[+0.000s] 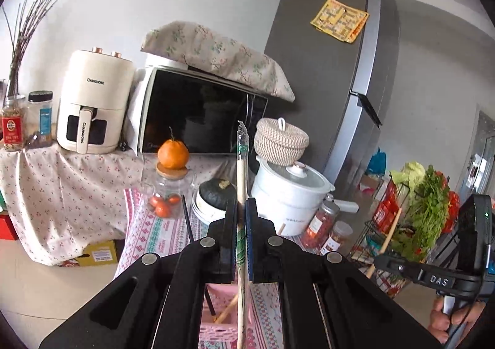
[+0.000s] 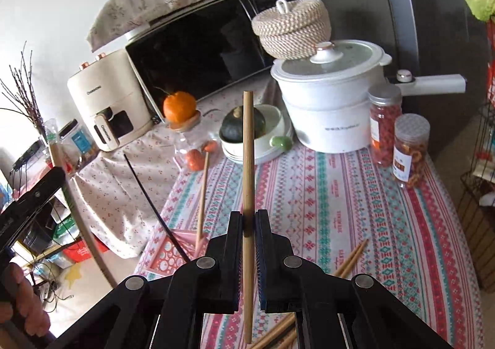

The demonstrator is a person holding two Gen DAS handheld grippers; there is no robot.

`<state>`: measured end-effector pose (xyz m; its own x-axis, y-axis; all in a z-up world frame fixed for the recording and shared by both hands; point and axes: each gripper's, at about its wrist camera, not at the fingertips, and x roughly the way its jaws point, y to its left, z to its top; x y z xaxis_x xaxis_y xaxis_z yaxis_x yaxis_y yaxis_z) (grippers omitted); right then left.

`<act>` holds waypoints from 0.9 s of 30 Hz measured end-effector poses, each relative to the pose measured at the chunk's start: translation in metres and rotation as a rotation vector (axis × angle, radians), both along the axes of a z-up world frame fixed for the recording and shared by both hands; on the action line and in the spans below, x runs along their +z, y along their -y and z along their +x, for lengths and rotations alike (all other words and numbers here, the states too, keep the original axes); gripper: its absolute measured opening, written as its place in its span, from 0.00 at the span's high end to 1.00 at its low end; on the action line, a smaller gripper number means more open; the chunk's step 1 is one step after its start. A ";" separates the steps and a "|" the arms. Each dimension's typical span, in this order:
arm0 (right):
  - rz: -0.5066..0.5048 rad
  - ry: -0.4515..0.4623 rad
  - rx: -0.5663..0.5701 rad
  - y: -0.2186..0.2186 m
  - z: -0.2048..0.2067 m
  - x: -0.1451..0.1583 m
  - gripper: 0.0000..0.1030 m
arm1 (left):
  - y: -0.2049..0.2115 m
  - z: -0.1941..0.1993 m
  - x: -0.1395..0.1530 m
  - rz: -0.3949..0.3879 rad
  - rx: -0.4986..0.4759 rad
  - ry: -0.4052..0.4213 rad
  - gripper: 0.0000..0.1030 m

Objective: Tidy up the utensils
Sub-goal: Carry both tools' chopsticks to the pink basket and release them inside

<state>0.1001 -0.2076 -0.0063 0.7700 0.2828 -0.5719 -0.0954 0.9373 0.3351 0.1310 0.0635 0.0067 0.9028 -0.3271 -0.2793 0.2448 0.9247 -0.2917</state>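
My left gripper (image 1: 241,210) is shut on a pair of chopsticks in a clear wrapper with green print (image 1: 241,163), which stands upright above the table. My right gripper (image 2: 248,219) is shut on a bare wooden chopstick (image 2: 248,157), also upright. A pink slotted basket (image 2: 173,251) at the table's near left corner holds a black chopstick (image 2: 148,194) and a wooden one (image 2: 202,191). Several loose wooden chopsticks (image 2: 352,259) lie on the patterned cloth under my right gripper. The left wrist view shows the right gripper (image 1: 377,261) at the far right, held by a hand.
At the back of the table stand a white pot (image 2: 328,108), a woven lidded basket (image 2: 292,27), two spice jars (image 2: 410,148), a squash in a bowl (image 2: 238,128) and a glass jar topped with an orange (image 2: 179,106). Behind are a microwave (image 1: 201,114), an air fryer (image 1: 92,101) and a fridge (image 1: 324,70).
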 end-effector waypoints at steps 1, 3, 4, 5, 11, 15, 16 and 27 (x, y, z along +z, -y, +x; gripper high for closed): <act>0.001 0.005 0.007 -0.003 -0.002 0.002 0.94 | 0.001 0.003 -0.002 -0.002 0.013 0.020 0.96; -0.002 0.008 0.020 -0.008 -0.002 0.002 0.94 | 0.005 0.008 -0.006 0.011 0.049 0.064 0.96; -0.002 0.006 0.023 -0.010 -0.001 0.002 0.94 | 0.007 0.012 -0.009 0.024 0.064 0.078 0.96; -0.003 0.003 0.026 -0.012 0.001 0.001 0.94 | 0.010 0.016 -0.013 0.035 0.079 0.088 0.96; -0.009 -0.007 0.027 -0.015 0.006 -0.004 0.94 | 0.017 0.036 -0.043 0.095 0.140 0.095 0.96; -0.019 -0.005 0.032 -0.018 0.007 -0.005 0.94 | 0.021 0.045 -0.056 0.119 0.133 0.073 0.96; -0.020 -0.004 0.034 -0.020 0.007 -0.005 0.94 | 0.022 0.046 -0.060 0.126 0.127 0.061 0.96; 0.004 0.084 0.079 -0.042 0.001 0.022 0.94 | 0.014 0.047 -0.058 0.134 0.039 -0.185 0.62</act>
